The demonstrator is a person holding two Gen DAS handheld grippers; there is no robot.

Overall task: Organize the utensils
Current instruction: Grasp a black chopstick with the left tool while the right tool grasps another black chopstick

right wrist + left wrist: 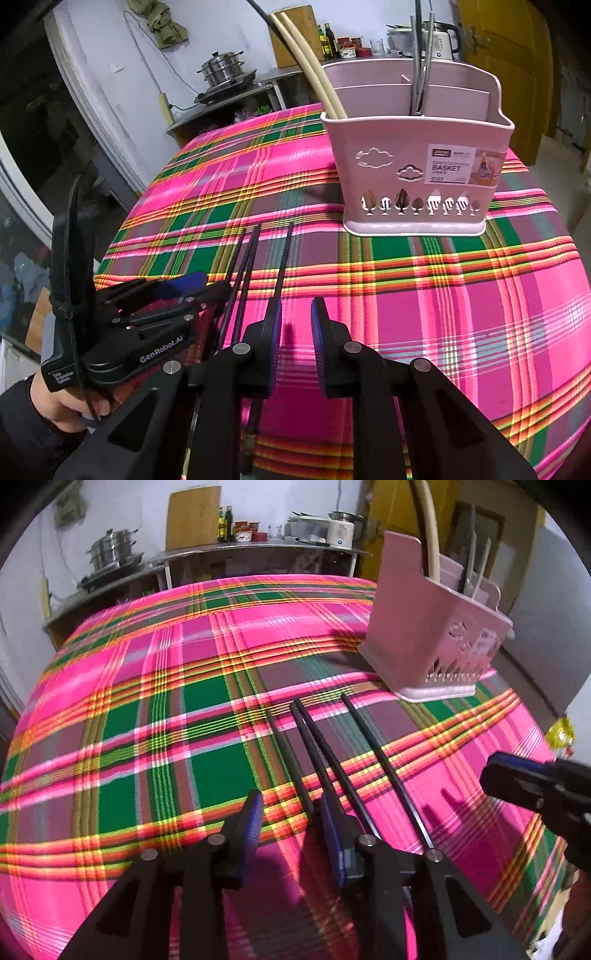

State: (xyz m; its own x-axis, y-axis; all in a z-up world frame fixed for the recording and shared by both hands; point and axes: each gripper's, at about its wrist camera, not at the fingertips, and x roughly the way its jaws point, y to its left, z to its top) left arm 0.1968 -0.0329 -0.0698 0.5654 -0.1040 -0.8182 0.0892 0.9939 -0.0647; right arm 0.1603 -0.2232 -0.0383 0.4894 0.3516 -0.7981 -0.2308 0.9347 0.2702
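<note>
Several black chopsticks [325, 749] lie side by side on the plaid tablecloth [147, 701], pointing toward a pink utensil basket [432, 642]. The basket [417, 166] holds two beige chopsticks [314, 74] in its left compartment and metal utensils [421, 66] in a rear one. My left gripper [291, 812] is open, low over the near ends of the leftmost black chopsticks, one lying between its fingers. My right gripper [295, 317] is open, just right of the black chopsticks [251, 258], holding nothing. It shows at the right edge of the left wrist view [532, 786].
The table [480, 295] has a pink, green and yellow plaid cloth. Behind it a counter [229, 554] carries steel pots [110, 550], bottles, jars and a kettle. A wooden board [192, 517] leans on the wall. A yellow door [506, 66] stands at the back right.
</note>
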